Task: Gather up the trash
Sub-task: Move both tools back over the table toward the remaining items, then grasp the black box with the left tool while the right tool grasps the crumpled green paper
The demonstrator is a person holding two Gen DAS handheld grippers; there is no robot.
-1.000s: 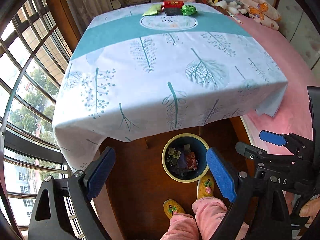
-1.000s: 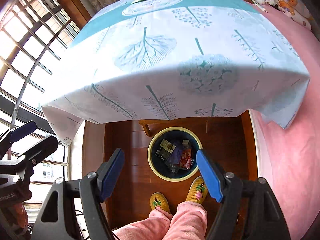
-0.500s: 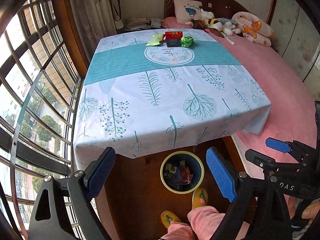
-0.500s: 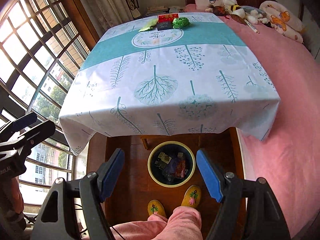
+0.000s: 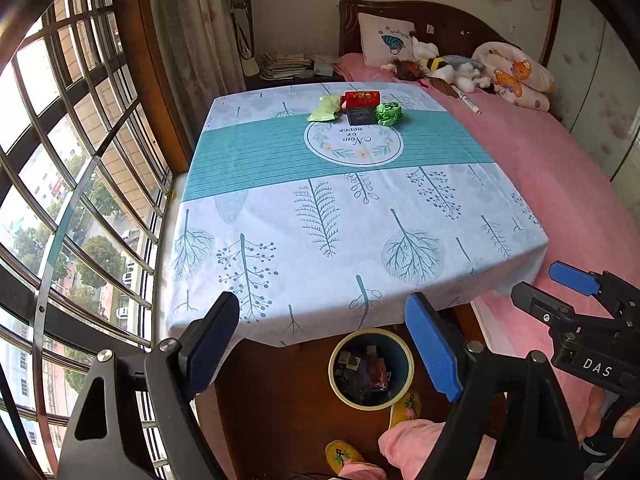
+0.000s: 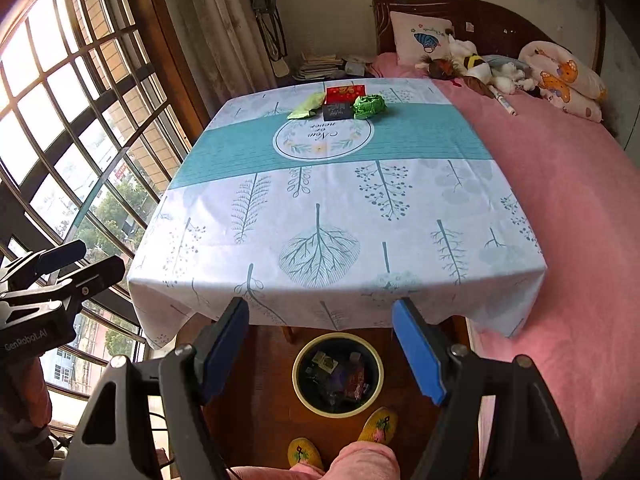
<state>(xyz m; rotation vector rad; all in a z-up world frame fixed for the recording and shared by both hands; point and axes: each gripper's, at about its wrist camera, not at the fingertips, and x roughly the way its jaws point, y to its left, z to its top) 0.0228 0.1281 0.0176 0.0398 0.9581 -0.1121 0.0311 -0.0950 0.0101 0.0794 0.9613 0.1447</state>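
Trash lies at the far end of the table point(image 5: 320, 216): a pale green wrapper point(image 5: 327, 108), a red packet point(image 5: 362, 98), a small black box point(image 5: 361, 116) and a crumpled green wrapper point(image 5: 389, 113). They also show in the right wrist view: pale green wrapper point(image 6: 307, 106), red packet point(image 6: 346, 93), black box point(image 6: 337, 112), crumpled wrapper point(image 6: 370, 105). A round bin point(image 5: 371, 368) point(image 6: 338, 374) holding trash stands on the floor below the near table edge. My left gripper point(image 5: 326, 352) and right gripper point(image 6: 320, 356) are both open and empty, held near the bin, far from the table trash.
A leaf-print cloth covers the table point(image 6: 340, 216). A pink bed point(image 5: 560, 184) with a pillow and soft toys point(image 5: 452, 68) lies to the right. Barred windows point(image 5: 60, 200) run along the left. Slippered feet point(image 6: 340, 436) stand by the bin. Books point(image 5: 288, 66) are stacked behind the table.
Both grippers have risen and tilted up from looking down at the bin, so the whole tabletop and the bed's headboard are in view now. Both stayed open.
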